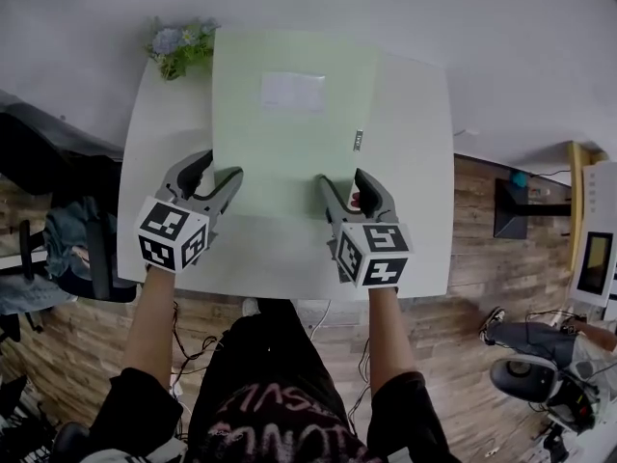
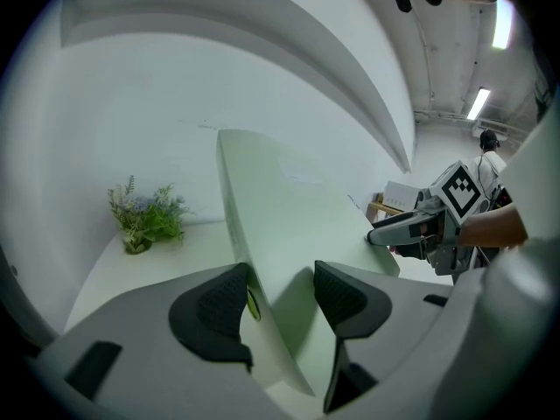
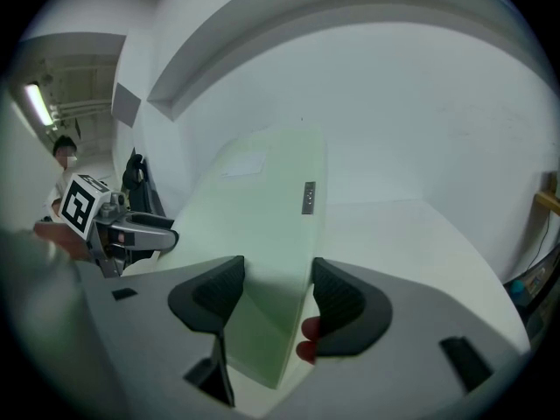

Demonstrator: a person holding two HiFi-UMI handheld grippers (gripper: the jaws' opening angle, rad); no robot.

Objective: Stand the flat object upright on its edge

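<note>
A large pale green flat board (image 1: 289,133) is tilted up off the white table (image 1: 415,162), with its far edge raised. A white label and a small grey tag (image 1: 358,140) are on its face. My left gripper (image 1: 220,167) is shut on its near left corner, and my right gripper (image 1: 341,177) is shut on its near right corner. In the left gripper view the board (image 2: 297,226) runs edge-on between the pads of the left gripper (image 2: 280,291). In the right gripper view the board (image 3: 262,226) fills the gap of the right gripper (image 3: 278,291).
A small potted plant (image 1: 178,48) sits at the table's far left corner, just left of the board. A dark chair (image 1: 58,230) stands left of the table. Another chair (image 1: 530,374) is on the wooden floor at the lower right. A white wall rises behind the table.
</note>
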